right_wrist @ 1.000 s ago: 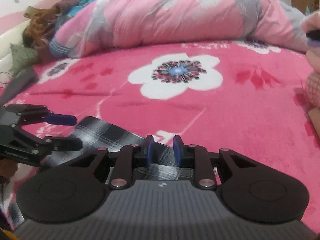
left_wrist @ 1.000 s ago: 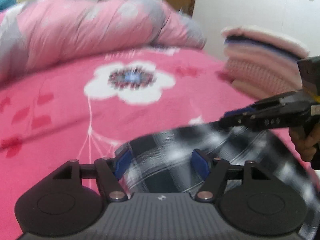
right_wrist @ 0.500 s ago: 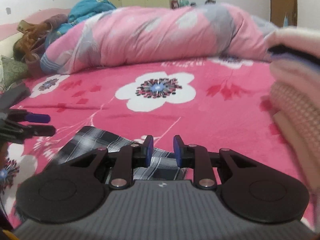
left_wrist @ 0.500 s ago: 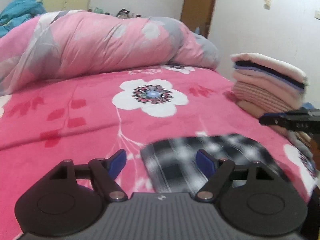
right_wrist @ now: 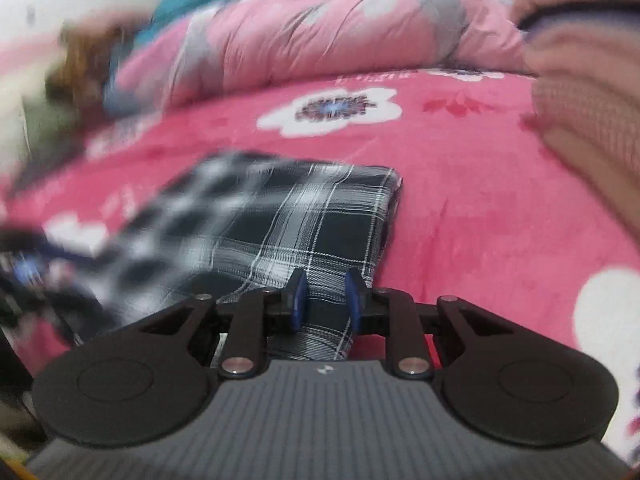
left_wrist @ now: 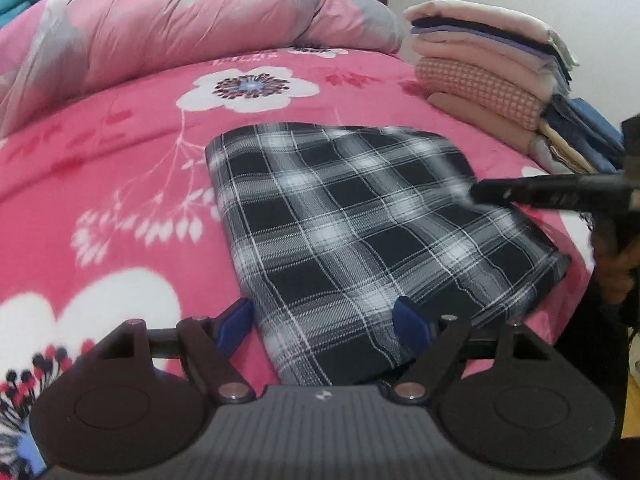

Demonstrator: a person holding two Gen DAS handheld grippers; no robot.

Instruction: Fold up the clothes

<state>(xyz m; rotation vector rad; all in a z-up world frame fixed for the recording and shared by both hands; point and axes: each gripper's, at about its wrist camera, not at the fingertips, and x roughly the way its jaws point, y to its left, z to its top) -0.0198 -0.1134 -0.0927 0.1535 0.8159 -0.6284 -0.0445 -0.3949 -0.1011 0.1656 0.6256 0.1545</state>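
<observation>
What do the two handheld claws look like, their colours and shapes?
Both match. The left claw has a ribbed grey body with a small white logo, round black side housings, black linkage arms on silver pivot pins, and blue pads on its fingertips. The right claw is identical. No cables or sleeves show.

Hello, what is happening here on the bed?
A person is folding clothes with a claw in each hand. A plaid cloth lies folded flat on the pink blanket. The left claw is open at the cloth's near edge. The right claw has its fingers close together over another edge; whether it pinches the cloth is unclear. A stack of folded clothes sits nearby.
</observation>
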